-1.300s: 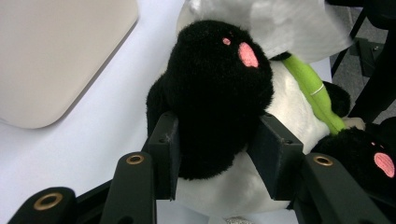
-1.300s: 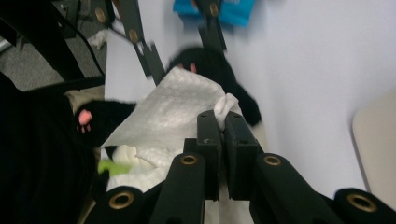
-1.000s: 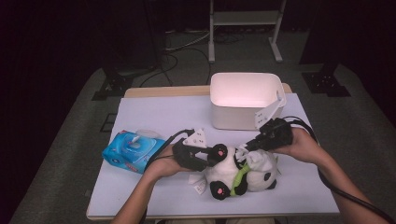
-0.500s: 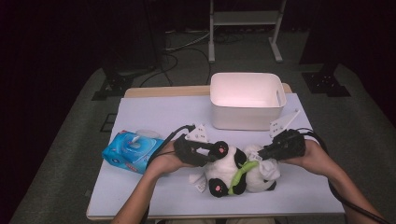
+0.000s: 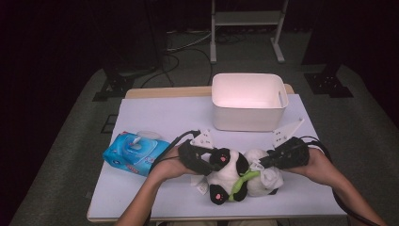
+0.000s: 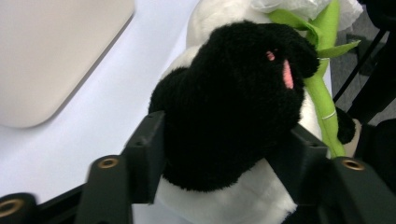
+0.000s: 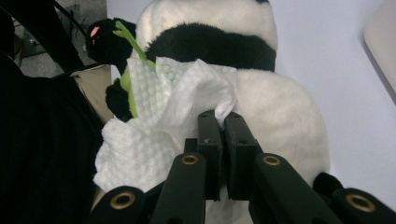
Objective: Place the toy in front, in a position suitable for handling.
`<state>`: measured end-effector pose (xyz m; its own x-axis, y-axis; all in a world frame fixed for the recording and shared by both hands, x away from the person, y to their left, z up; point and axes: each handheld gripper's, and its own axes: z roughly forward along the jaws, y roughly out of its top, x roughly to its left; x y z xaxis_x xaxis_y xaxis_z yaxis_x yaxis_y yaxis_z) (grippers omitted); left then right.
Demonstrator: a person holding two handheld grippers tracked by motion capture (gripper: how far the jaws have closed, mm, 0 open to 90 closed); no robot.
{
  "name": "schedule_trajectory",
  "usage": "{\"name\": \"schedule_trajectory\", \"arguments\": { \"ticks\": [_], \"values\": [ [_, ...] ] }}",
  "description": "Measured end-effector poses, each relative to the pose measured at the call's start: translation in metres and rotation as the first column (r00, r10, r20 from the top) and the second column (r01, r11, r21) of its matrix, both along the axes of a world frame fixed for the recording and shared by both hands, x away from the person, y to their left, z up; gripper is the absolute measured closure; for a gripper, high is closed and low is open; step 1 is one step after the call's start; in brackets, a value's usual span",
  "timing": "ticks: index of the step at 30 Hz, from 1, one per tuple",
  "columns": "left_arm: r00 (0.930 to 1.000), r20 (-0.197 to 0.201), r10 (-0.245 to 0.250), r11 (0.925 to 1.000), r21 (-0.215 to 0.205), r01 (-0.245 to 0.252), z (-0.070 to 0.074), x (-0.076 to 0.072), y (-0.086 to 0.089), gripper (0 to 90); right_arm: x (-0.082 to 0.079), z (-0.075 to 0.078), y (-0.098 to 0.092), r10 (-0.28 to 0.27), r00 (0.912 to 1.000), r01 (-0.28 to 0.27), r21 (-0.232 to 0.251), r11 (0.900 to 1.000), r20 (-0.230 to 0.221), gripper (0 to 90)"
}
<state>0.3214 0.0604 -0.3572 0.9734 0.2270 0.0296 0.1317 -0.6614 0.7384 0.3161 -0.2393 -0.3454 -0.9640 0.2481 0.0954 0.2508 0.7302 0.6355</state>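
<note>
Two grippers at work on one plush panda, a wipe pinched against its white body.

One white-covered table bears, from largest to smallest, a white bin at the far side, the panda lying at the near edge, and a blue pack of wipes to its left. The left gripper brackets a black paw; its jaws have just been opening and stand half apart around the plush. The right gripper is closed tight on a corner of a white wipe draped on the panda beside its green bamboo sprig. This looks like the wiping step: next, the wipe should be dragged across the fur while the left steadies the toy.
</note>
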Motion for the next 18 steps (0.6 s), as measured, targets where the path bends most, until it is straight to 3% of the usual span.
{"name": "schedule_trajectory", "arguments": {
  "ticks": [1, 2, 3, 6, 9, 14, 15, 17, 18],
  "values": [
    [0.9994, 0.036, -0.003, 1.0, -0.002, 0.003, 0.001, -0.001, -0.001, 50.1, 0.002, 0.003, 0.001, 0.002, 1.0, -0.002, -0.006, 1.0, 0.008, 85.6],
    [0.9994, 0.036, -0.003, 1.0, -0.002, 0.003, 0.001, -0.001, -0.001, 52.9, 0.002, 0.003, 0.001, 0.002, 1.0, -0.002, -0.006, 1.0, 0.008, 85.6],
    [0.9977, 0.068, 0.003, 0.9999, -0.015, -0.002, 0.002, -0.002, -0.001, 56.1, 0.006, 0.008, 0.002, 0.006, 0.9999, -0.007, 0.009, 1.0, 0.012, 85.7],
    [0.9969, 0.078, 0.003, 0.9998, -0.021, -0.001, 0.004, -0.001, -0.002, 57.9, 0.012, 0.014, 0.007, 0.014, 0.9996, -0.015, 0.022, 1.0, 0.024, 85.7],
    [0.994, 0.109, -0.004, 0.9999, -0.014, 0.005, 0.014, 0.002, -0.002, 58.6, 0.026, 0.029, 0.02, 0.007, 0.9983, -0.011, 0.06, 0.998, 0.059, 85.7],
    [0.9954, 0.096, 0.001, 0.9999, -0.012, 0.0, 0.017, 0.003, 0.004, 58.3, 0.032, 0.037, 0.032, 0.018, 0.9979, -0.022, 0.075, 0.997, 0.062, 84.8],
    [0.9955, 0.094, 0.0, 1.0, -0.009, 0.001, 0.014, 0.001, 0.006, 58.3, 0.033, 0.036, 0.033, 0.021, 0.9982, -0.025, 0.067, 0.997, 0.056, 83.4],
    [0.9964, 0.084, 0.01, 0.9999, -0.013, -0.009, 0.008, -0.001, 0.01, 57.7, 0.028, 0.029, 0.033, 0.028, 0.9974, -0.028, 0.002, 1.0, 0.067, 76.5],
    [0.9968, 0.078, 0.016, 0.9997, -0.02, -0.014, 0.007, -0.001, 0.011, 57.7, 0.028, 0.029, 0.033, 0.028, 0.9974, -0.028, 0.002, 1.0, 0.067, 76.5]
  ]
}}
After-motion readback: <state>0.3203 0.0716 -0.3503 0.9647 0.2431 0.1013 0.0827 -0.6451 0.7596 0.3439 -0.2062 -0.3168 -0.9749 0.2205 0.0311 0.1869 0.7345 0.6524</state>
